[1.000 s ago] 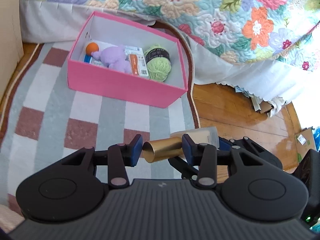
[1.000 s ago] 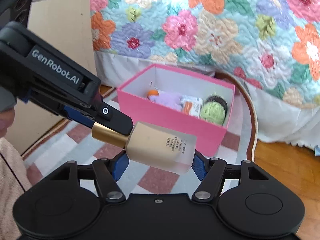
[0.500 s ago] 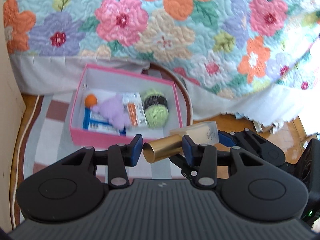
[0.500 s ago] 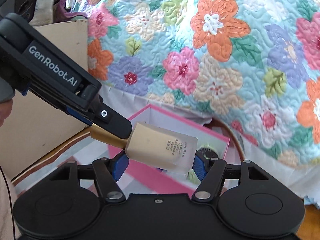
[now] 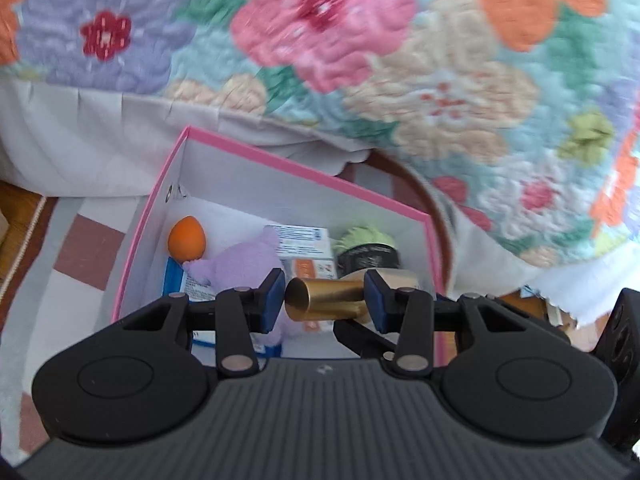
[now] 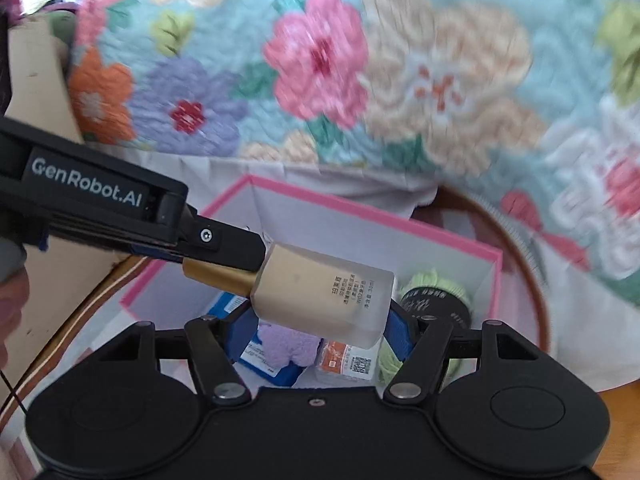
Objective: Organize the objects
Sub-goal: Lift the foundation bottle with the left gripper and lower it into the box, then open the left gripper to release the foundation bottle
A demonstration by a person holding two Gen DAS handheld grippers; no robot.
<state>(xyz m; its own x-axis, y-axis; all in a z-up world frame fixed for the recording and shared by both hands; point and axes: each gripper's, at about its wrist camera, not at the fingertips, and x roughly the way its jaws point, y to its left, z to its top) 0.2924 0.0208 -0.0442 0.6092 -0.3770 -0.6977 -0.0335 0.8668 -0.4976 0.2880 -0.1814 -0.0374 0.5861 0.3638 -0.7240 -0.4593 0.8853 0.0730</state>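
My right gripper (image 6: 320, 336) pinches the frosted beige glass bottle (image 6: 324, 294) by its body, while my left gripper (image 5: 325, 300) clamps its gold cylindrical cap (image 5: 324, 300). I hold it above the pink cardboard box (image 5: 280, 164), which contains a purple plush toy (image 5: 244, 264), an orange egg-shaped sponge (image 5: 186, 238) and green yarn (image 6: 436, 284).

Both views sit on the hand-held tools and look forward and steeply down along their fingers. The left wrist view looks from close above the near edge of the pink box (image 5: 280, 168), facing the flowered quilt (image 5: 400, 60) behind it, with its own left claw (image 5: 325, 300) at the bottom. The right wrist view looks from close to the box's (image 6: 360, 204) near right corner, a little farther right, over the right claw (image 6: 320, 332). Both share the box's inside, the quilt (image 6: 400, 80) and the rug.
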